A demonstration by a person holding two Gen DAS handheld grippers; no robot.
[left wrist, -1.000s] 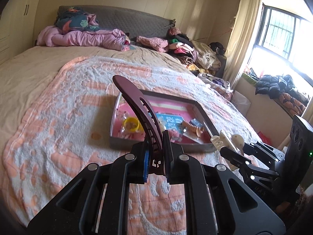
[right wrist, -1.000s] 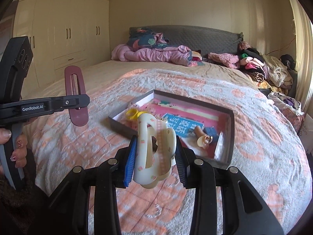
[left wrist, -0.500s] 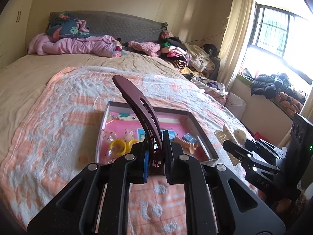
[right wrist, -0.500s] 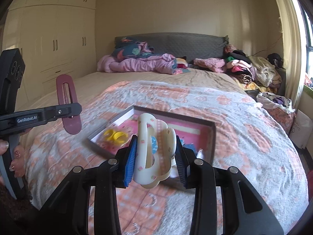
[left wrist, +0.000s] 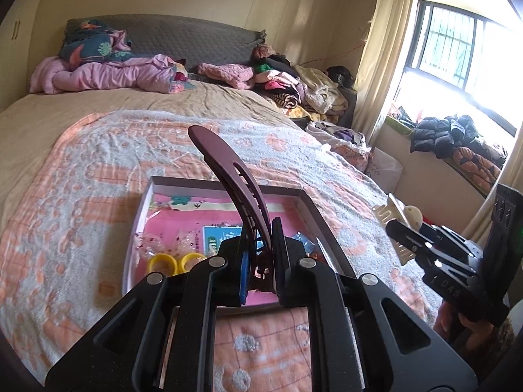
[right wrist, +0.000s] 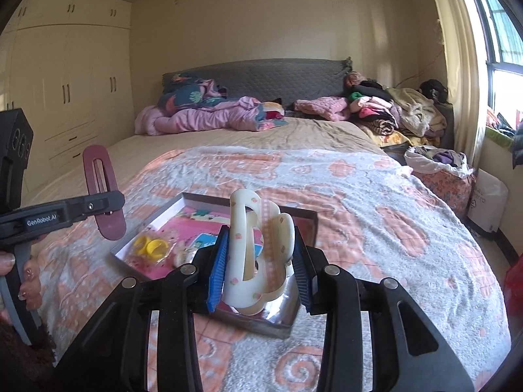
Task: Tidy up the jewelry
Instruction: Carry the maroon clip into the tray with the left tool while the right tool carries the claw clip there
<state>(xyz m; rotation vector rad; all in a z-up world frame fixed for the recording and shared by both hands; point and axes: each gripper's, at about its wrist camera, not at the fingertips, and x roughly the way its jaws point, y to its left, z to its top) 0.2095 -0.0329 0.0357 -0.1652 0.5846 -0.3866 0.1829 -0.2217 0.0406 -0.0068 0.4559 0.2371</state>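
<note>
Now both clips (left wrist: 233,179) (right wrist: 258,248) hang nearer the tray (left wrist: 313,209).

A maroon clip (left wrist: 235,179), long, curved and slotted, stands upright over the tray (left wrist: 313,210). A cream claw clip (right wrist: 258,254) with small pink flowers is held upright above the tray's near corner. In the shallow grey tray, lined pink, lie two yellow rings (left wrist: 175,263) at its left side.
</note>
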